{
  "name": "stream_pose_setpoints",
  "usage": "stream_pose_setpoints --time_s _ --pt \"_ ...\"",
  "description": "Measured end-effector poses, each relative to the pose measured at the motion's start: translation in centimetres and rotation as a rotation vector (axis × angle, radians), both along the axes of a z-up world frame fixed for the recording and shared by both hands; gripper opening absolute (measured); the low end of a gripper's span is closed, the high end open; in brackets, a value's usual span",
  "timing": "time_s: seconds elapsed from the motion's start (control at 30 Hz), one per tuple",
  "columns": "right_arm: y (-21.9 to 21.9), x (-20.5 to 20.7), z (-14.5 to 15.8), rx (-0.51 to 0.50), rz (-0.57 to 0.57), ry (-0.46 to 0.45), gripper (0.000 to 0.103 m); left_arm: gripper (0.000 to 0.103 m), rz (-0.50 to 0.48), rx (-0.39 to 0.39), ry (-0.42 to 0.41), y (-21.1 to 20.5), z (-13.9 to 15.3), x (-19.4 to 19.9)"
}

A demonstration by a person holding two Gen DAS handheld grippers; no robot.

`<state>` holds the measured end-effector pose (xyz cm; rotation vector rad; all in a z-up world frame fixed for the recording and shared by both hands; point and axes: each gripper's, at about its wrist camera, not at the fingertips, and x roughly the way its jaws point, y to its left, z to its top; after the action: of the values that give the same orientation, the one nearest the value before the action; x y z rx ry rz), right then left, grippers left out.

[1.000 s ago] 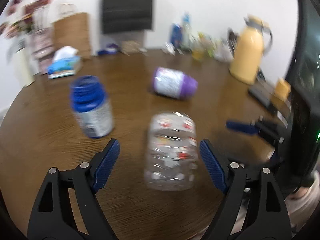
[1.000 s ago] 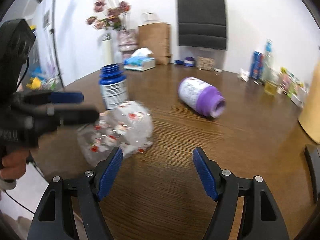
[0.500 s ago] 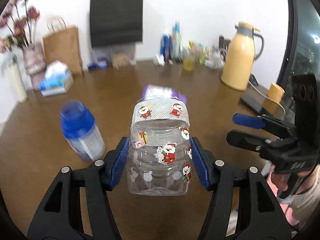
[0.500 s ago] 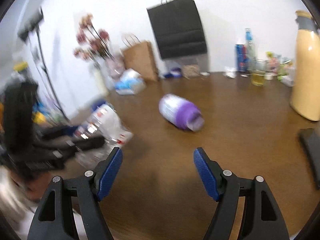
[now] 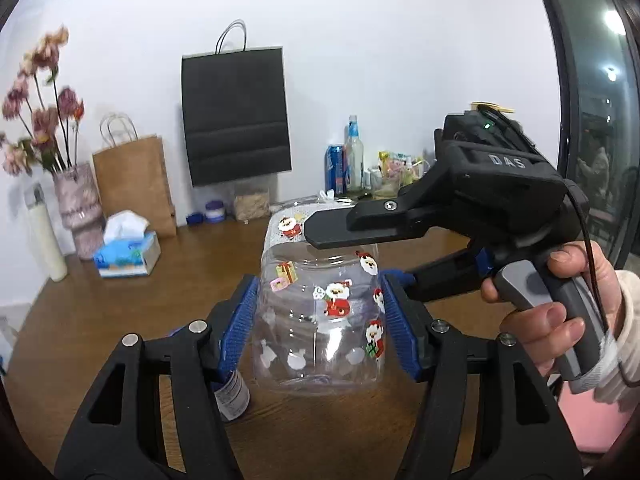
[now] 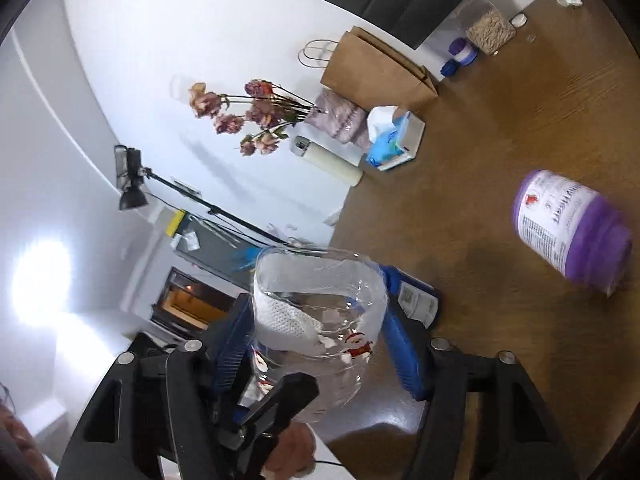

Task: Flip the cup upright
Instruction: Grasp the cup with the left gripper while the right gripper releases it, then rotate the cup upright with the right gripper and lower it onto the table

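- Left gripper (image 5: 320,322): black skeletal arms had triangular cut-outs, silver screws and ribbed blue pads (image 5: 240,328).
- Right gripper (image 6: 316,344): matching black frame, grey handle, embossed "DAS", green indicator light, black cable.
- Right hand (image 5: 560,312): bare skin, cream knitted sleeve.
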<state>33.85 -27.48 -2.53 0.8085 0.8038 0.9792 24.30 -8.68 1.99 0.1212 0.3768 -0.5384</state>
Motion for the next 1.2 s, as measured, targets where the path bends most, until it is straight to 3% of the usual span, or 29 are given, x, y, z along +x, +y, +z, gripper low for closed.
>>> stream_pose_setpoints --time_s 0.13,0.23,0.3,0.37,0.4,0.53,0.7,0.87,0.93,1.2 --pt "1.5 0.7 2.3 -0.161 -0.039 -0.139 0.065 0.06 -0.024 -0.036 0.072 0.8 0.3 2.6" --pt "2.7 0.5 4.7 -0.348 -0.095 -0.323 0.065 0.06 -0.054 -0.054 0.135 1.3 1.0 4.4" --pt "3.2 0.3 6.2 -0.498 -0.181 -0.47 0.065 0.068 -0.051 -0.066 0.164 2.0 1.6 5.8" --pt "3.6 0.6 7.3 -0.606 -0.258 -0.569 0.066 0.094 -0.03 -0.088 0.136 2.8 2.5 6.7" --pt "3.6 1.0 7.7 -0.64 -0.29 -0.6 0.066 0.095 -0.012 -0.11 0.108 3.2 3.1 7.1" --pt "2.7 3.4 8.5 -0.631 -0.354 -0.594 0.067 0.096 0.019 -0.14 0.094 3.3 3.8 9.8" --pt "3.1 4.8 7.6 -0.666 -0.372 -0.597 0.067 0.096 0.065 -0.072 0.093 2.8 2.2 12.4" --pt "5.1 5.3 6.0 -0.696 -0.326 -0.606 0.067 0.096 0.125 -0.015 0.216 3.3 -0.9 13.9" --pt "5.8 5.5 5.4 -0.713 -0.315 -0.609 0.067 0.096 0.136 0.003 0.24 3.5 -1.3 13.8" --pt "7.3 4.1 3.5 -0.672 -0.242 -0.589 0.067 0.098 0.212 -0.018 0.179 5.4 -2.1 8.9"
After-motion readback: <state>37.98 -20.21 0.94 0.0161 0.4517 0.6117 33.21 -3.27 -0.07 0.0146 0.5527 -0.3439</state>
